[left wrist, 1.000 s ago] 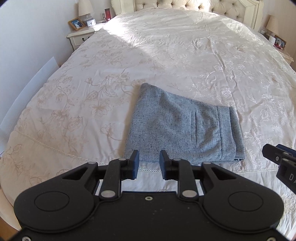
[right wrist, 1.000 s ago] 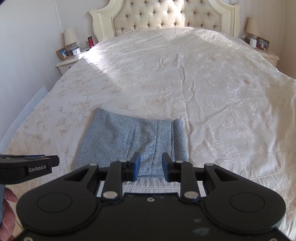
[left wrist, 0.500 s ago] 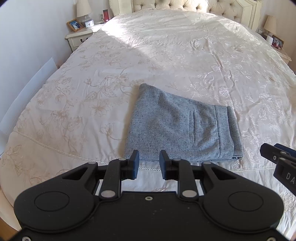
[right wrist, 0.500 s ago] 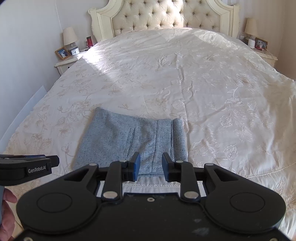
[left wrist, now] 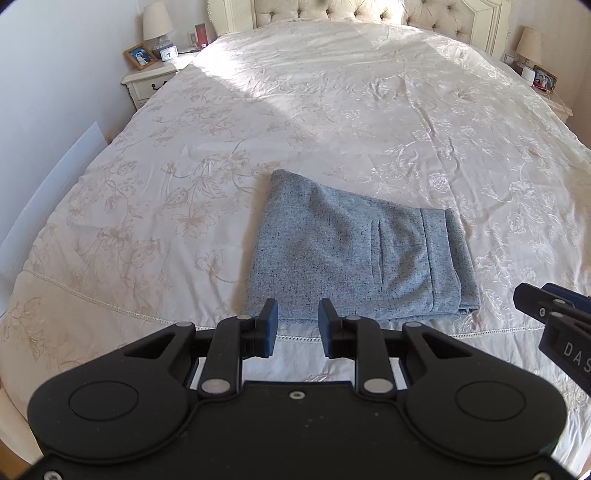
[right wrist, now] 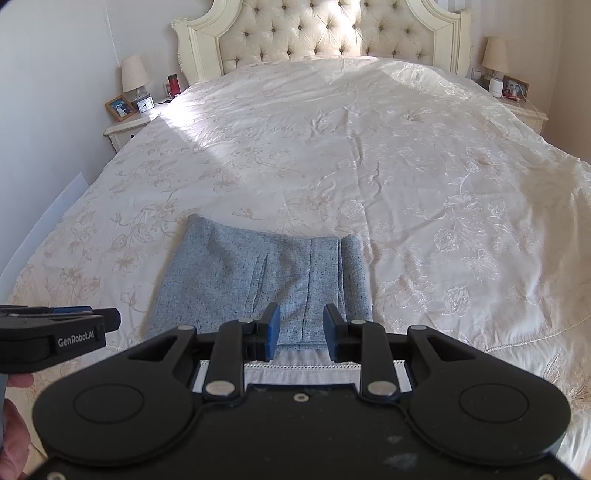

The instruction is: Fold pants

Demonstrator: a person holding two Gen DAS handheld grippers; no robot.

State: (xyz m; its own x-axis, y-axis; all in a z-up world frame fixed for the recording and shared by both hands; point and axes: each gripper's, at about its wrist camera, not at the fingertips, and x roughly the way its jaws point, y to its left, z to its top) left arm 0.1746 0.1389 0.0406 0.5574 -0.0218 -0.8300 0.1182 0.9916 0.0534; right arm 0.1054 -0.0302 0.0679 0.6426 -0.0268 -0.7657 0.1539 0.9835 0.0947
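Your left gripper [left wrist: 297,325] hangs above the near edge of the bed [left wrist: 332,110]. Its fingers [left wrist: 269,325] stand apart with a narrow gap and grip nothing. Your right gripper [right wrist: 301,326] is in the same condition: fingers [right wrist: 272,325] parted by a narrow gap, nothing between them. Both grippers are clear of the fabric.

The pants [left wrist: 354,254] lie folded into a compact grey speckled block on the cream embroidered bedspread [right wrist: 406,166], near the foot edge of the bed. The folded stack sits flat. In the left wrist view, the layered edges are visible at its right side, and a pocket seam shows on the top layer. In the right wrist view, the pants [right wrist: 258,280] sit directly ahead of your right gripper, with the left gripper [right wrist: 110,319] entering from the left side of the frame.

A tufted headboard [right wrist: 325,33] stands at the far end of the bed, with a nightstand [right wrist: 129,129] beside it.
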